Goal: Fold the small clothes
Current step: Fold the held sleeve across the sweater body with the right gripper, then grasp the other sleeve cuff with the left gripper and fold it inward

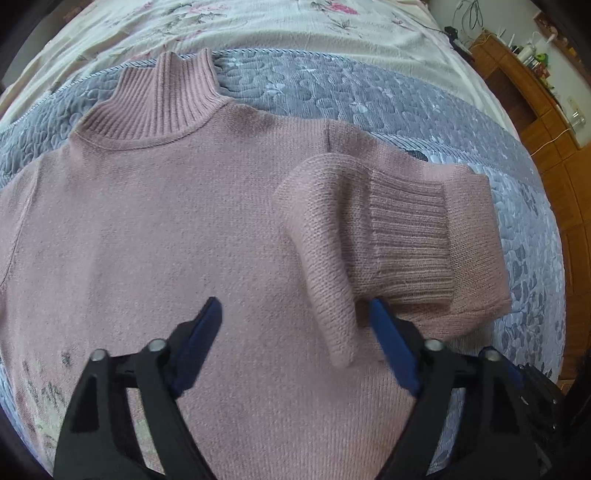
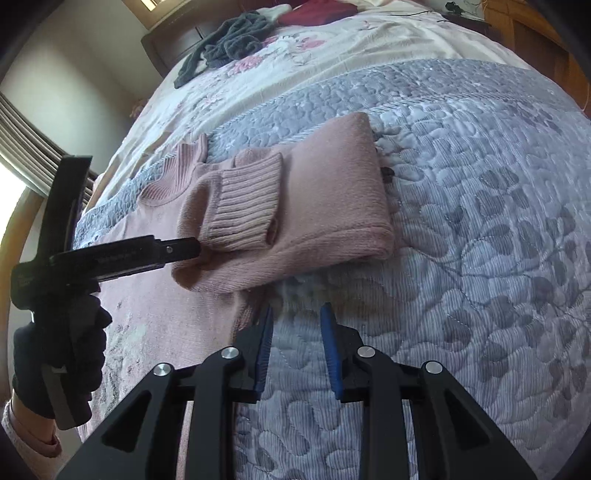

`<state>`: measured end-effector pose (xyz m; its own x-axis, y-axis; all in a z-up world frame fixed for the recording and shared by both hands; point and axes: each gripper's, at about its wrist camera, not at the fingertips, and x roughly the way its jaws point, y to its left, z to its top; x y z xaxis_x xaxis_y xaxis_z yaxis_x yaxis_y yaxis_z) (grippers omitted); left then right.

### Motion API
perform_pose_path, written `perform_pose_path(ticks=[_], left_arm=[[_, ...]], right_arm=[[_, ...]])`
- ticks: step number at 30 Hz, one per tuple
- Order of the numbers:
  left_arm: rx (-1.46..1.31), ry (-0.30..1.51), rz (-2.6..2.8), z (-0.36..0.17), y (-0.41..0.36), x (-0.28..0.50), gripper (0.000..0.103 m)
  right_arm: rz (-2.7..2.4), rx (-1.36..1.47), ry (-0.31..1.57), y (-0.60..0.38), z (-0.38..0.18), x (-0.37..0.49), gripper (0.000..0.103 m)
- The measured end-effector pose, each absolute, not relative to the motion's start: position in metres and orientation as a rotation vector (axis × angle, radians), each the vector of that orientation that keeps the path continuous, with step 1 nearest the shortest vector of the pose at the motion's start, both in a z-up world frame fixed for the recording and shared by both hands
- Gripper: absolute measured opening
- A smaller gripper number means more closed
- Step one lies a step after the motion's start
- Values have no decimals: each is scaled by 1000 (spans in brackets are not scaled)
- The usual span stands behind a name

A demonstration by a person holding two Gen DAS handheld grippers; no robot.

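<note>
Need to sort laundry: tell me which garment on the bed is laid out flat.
The pink sweater on the grey quilt: spread flat, one sleeve folded across it. The dark garment and the red one lie bunched far up the bed.

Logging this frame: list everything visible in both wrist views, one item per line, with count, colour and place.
sweater: one, dusty pink, flat on the quilt, high ribbed collar away from the camera, one sleeve folded in over the body
ribbed cuff: one, pink, lying on the folded sleeve
quilt: one, grey-blue with leaf stitching, under the sweater
floral sheet: one, cream with pink flowers, beyond the quilt
dark clothes: a grey heap and something red, far end of the bed
wooden furniture: brown, beside the bed, small items on top
left gripper: black, blue pads, open over the sweater by the cuff
right gripper: black, blue pads, open at the sweater's edge
gloved hand: one, dark glove, holding the left gripper
</note>
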<state>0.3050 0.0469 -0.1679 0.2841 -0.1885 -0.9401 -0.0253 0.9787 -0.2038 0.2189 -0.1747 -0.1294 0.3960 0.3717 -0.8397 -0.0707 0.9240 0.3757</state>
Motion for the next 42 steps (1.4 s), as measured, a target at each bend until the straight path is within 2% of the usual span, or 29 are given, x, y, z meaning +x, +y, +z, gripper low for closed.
perform_pose_path(ticks=[1, 2, 4, 5, 10, 18, 23, 28, 31, 35, 38, 39, 40, 42], left_arm=[[-202, 1294, -121, -171, 45, 308, 62], [-209, 1304, -131, -174, 44, 310, 54], [-218, 1313, -154, -177, 42, 311, 31], [-237, 1309, -178, -177, 42, 311, 14], [-286, 1214, -196, -157, 64, 300, 13], [-284, 1127, -75, -128, 150, 286, 12], [-285, 1136, -29, -131, 193, 288, 12], [-281, 1153, -26, -149, 205, 290, 13], [-278, 1183, 3, -165, 210, 288, 18], [-271, 1191, 57, -173, 226, 280, 31], [-228, 1155, 114, -160, 241, 270, 29], [-196, 1125, 130, -151, 242, 266, 30], [-158, 1096, 133, -141, 240, 263, 31], [-87, 1056, 113, -125, 229, 262, 40]], right_arm=[[283, 303, 1133, -177, -130, 218, 27], [282, 307, 1132, -177, -131, 217, 27], [279, 312, 1128, -177, -132, 217, 28], [278, 313, 1125, -175, -131, 216, 28], [280, 316, 1108, -173, -125, 217, 28], [319, 359, 1069, -160, -106, 245, 28], [399, 397, 1097, -127, -110, 278, 28], [340, 364, 1189, -104, -138, 295, 27], [302, 368, 1247, -106, -163, 295, 25], [323, 381, 1240, -109, -170, 293, 25], [326, 362, 1236, -110, -161, 290, 25], [323, 350, 1224, -113, -154, 289, 27], [321, 334, 1203, -113, -148, 285, 34], [329, 317, 1171, -112, -137, 280, 40]])
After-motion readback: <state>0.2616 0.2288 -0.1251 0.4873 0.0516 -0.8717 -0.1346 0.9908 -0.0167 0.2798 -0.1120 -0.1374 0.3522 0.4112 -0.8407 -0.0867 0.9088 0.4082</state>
